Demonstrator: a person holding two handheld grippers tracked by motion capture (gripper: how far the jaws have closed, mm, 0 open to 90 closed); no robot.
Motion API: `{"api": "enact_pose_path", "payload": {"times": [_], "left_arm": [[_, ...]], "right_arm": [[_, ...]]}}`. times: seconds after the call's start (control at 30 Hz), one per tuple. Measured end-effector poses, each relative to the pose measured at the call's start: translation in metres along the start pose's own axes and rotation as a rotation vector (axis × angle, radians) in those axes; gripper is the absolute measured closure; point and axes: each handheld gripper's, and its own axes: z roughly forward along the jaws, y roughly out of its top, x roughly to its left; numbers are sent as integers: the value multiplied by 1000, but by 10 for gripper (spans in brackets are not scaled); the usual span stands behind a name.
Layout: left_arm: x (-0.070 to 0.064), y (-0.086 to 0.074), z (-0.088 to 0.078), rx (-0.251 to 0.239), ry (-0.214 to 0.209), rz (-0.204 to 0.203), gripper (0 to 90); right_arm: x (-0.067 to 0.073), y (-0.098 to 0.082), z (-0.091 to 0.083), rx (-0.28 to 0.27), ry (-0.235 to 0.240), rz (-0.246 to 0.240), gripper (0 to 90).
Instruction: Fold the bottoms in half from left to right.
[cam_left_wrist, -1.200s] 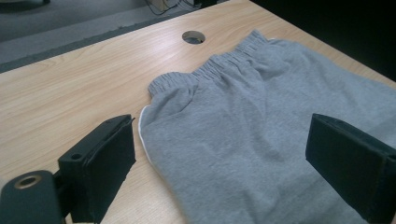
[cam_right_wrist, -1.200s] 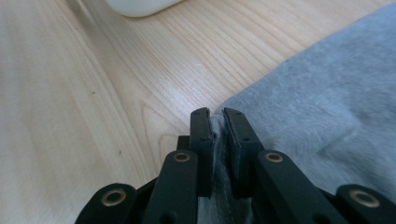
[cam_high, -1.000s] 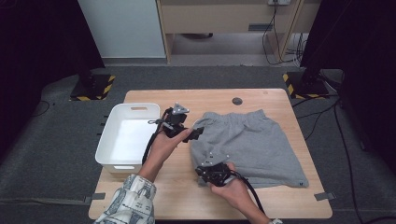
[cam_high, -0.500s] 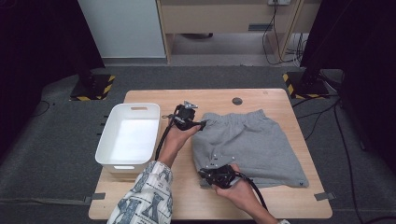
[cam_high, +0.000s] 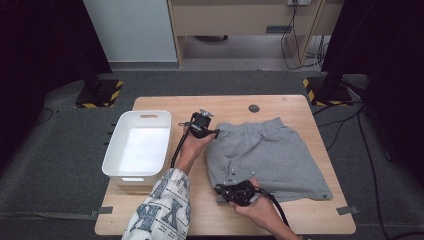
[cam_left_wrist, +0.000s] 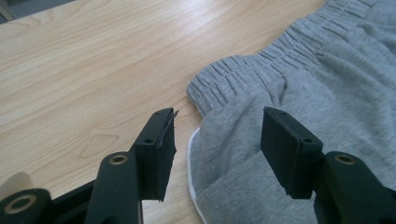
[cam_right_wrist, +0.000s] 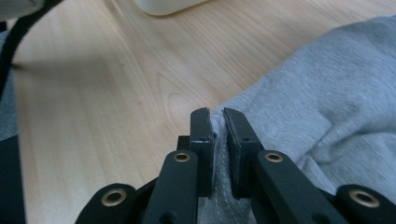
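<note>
Meanwhile, the left gripper (cam_left_wrist: 217, 135) was brought down over the shorts (cam_high: 267, 152) waistband, jaws closing yet spread; the right gripper (cam_right_wrist: 215, 122) was kept pinching the hem

left gripper (cam_high: 216, 132) | lowered to shorts (cam_high: 265, 155) waistband corner | jaws closing, cloth between, not yet pinched

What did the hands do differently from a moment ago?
The left gripper moved away from the person to the waistband corner of the grey shorts and came down; its jaws have just been closing, with cloth between them but not yet pinched. The right gripper stayed shut on the shorts' near hem. The white bin stayed put.
</note>
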Motion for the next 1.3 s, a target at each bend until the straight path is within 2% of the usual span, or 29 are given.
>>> {"api": "enact_pose_path", "payload": {"times": [0.07,0.13,0.2,0.43,0.5,0.63,0.83,0.93,1.07,1.1,1.13,1.3], "left_arm": [[0,-1,1,5,-2,-6,470],[2,-2,2,11,-27,-29,523],[2,-1,2,6,-35,-29,547],[6,-3,-1,10,-25,-27,591],[9,-5,-1,8,-52,-47,606],[9,-9,2,23,-27,-33,628],[8,-11,6,41,7,-14,637],[11,-12,8,40,17,-34,645],[12,-16,13,56,-33,-51,632],[12,-16,13,56,-33,-51,620],[11,-19,16,82,-44,-41,606],[11,-21,19,90,-43,-49,563]], "right_arm": [[2,0,-1,-2,9,-7,829],[4,-1,-2,-5,16,-15,830],[6,-2,-4,-7,21,-21,829],[10,-3,-6,-5,40,-33,829],[12,-3,-6,-2,45,-40,829],[13,-4,-4,10,50,-53,829],[14,-4,-5,9,55,-52,828],[14,-6,-3,19,56,-59,828],[13,-6,-3,19,58,-59,828],[13,-6,-3,19,58,-59,828],[13,-6,-3,22,57,-60,828],[14,-6,-1,26,55,-62,828]]}}
